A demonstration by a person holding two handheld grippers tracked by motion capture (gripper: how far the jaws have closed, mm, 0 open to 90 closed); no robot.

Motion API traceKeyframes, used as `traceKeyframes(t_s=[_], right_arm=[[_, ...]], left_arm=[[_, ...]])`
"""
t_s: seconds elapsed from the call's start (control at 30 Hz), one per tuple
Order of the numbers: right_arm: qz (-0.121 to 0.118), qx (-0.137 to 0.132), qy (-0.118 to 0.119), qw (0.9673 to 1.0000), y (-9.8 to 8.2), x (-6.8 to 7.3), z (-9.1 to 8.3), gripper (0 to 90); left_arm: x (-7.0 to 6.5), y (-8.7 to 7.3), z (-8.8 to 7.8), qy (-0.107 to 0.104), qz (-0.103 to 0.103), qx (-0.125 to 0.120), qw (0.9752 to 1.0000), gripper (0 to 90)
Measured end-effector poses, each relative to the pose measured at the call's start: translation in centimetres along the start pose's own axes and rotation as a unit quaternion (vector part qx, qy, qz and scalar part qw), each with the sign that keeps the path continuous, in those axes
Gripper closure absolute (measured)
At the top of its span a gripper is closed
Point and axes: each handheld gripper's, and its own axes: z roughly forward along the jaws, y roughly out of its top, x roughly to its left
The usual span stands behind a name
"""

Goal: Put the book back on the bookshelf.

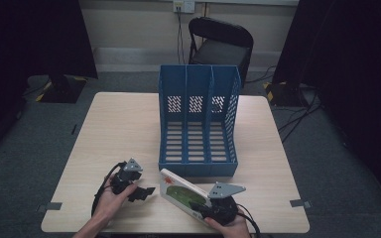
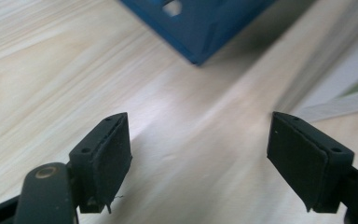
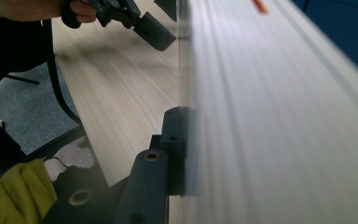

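A white book with a green cover [image 1: 181,194] stands on its edge, tilted, near the table's front, just before the blue three-slot file holder [image 1: 198,121]. My right gripper [image 1: 209,207] is shut on the book's near end. In the right gripper view the book [image 3: 270,116] runs down the right side, and one black jaw presses its left face; the other jaw is hidden behind it. My left gripper [image 1: 141,193] lies left of the book, open, with nothing between its jaws. In the left gripper view, that gripper [image 2: 198,126] hovers over bare wood, with the holder's corner [image 2: 200,28] ahead and the book's edge [image 2: 345,102] at the right.
The light wooden table [image 1: 124,124] has open surface left of the holder and along the right side. A black chair [image 1: 221,42] stands behind the table's far edge. Dark curtains hang on both sides of the room. Grey tape marks [image 1: 53,206] sit near the table's front corners.
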Motion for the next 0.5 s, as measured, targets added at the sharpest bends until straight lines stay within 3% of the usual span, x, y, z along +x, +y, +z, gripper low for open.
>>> traceKeyframes(t_s=[0.07, 0.23, 0.37, 0.47, 0.5], right_arm=[[0.003, -0.003, 0.002, 1.0000, 0.0, -0.1, -0.1, 76.6], [0.002, -0.009, 0.001, 1.0000, 0.3, -0.1, -0.6, 76.6], [0.004, -0.016, 0.004, 0.9998, 0.5, -0.1, -0.9, 76.6], [0.007, -0.017, 0.004, 0.9998, 0.5, -0.1, -1.0, 76.6], [0.007, -0.018, 0.004, 0.9998, 0.5, -0.1, -1.0, 76.6]], left_arm=[[0.1, -0.1, 0.1, 0.015, 0.004, 0.001, 0.9999, 21.1], [0.4, -0.5, 0.6, 0.035, -0.012, 0.013, 0.9992, 22.0], [0.6, -0.6, 0.8, 0.053, -0.007, 0.006, 0.9986, 20.8], [0.6, -0.9, 1.1, 0.052, -0.015, -0.015, 0.9984, 15.1], [0.6, -1.1, 1.2, 0.061, -0.009, -0.018, 0.9979, 15.5]])
